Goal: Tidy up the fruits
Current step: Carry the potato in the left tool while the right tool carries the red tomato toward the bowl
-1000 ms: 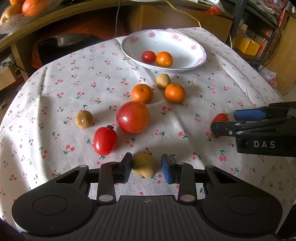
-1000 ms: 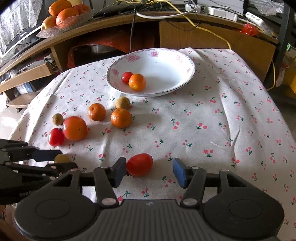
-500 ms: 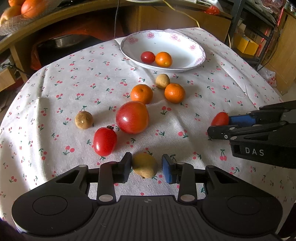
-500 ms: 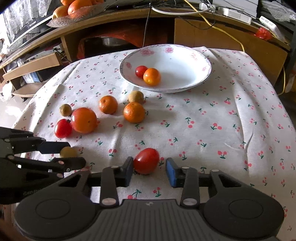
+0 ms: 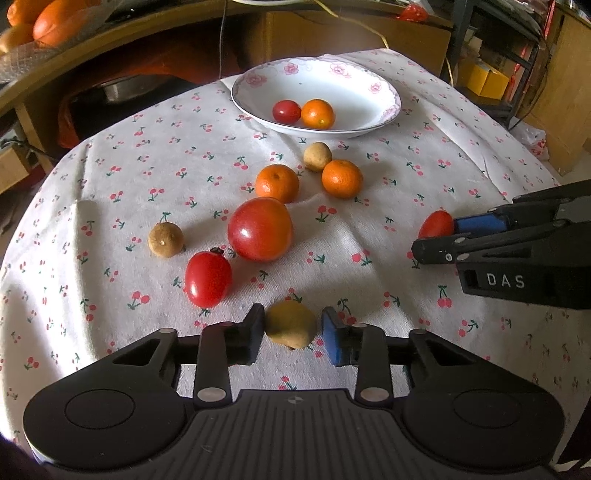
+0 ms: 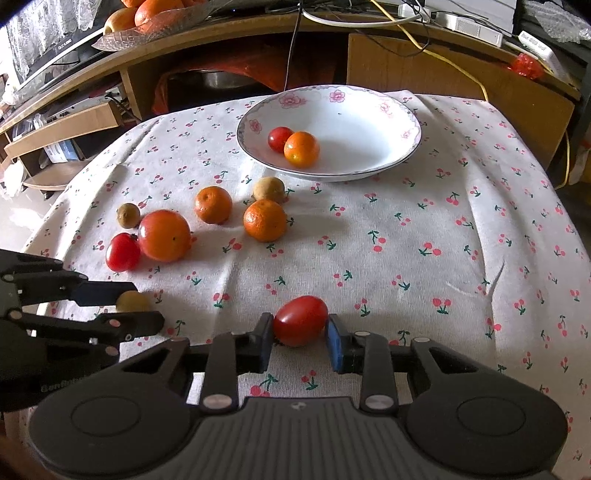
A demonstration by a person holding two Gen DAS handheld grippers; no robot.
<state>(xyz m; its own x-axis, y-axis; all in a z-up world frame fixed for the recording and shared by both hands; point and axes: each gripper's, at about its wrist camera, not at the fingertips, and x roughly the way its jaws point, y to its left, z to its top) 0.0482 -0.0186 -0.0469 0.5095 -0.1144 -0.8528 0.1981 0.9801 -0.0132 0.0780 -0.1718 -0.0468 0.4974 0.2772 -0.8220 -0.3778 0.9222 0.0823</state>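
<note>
A small yellow-brown fruit point(image 5: 291, 325) lies on the cherry-print cloth between the fingers of my left gripper point(image 5: 293, 321). Its jaws are opening, and a thin gap shows beside the blue pad. My right gripper point(image 6: 300, 328) is shut on a red cherry tomato point(image 6: 301, 319), with both pads touching its sides low over the cloth. In the left wrist view that same tomato point(image 5: 436, 223) shows at the right gripper's point(image 5: 435, 240) tips. The white flowered bowl point(image 5: 391, 92) at the back holds a small red tomato point(image 5: 286, 110) and an orange fruit point(image 5: 318, 113).
Loose on the cloth are a big red-orange tomato point(image 5: 260, 229), a cherry tomato point(image 5: 208, 278), a brown round fruit point(image 5: 166, 240), two mandarins point(image 5: 277, 183) point(image 5: 341, 178) and a tan fruit point(image 5: 317, 156). A wooden shelf with a fruit dish point(image 6: 147, 22) stands behind the table.
My right gripper's jaws have come together from wide apart onto the red cherry tomato. The left gripper stays around the yellow-brown fruit, its jaws slightly wider.
</note>
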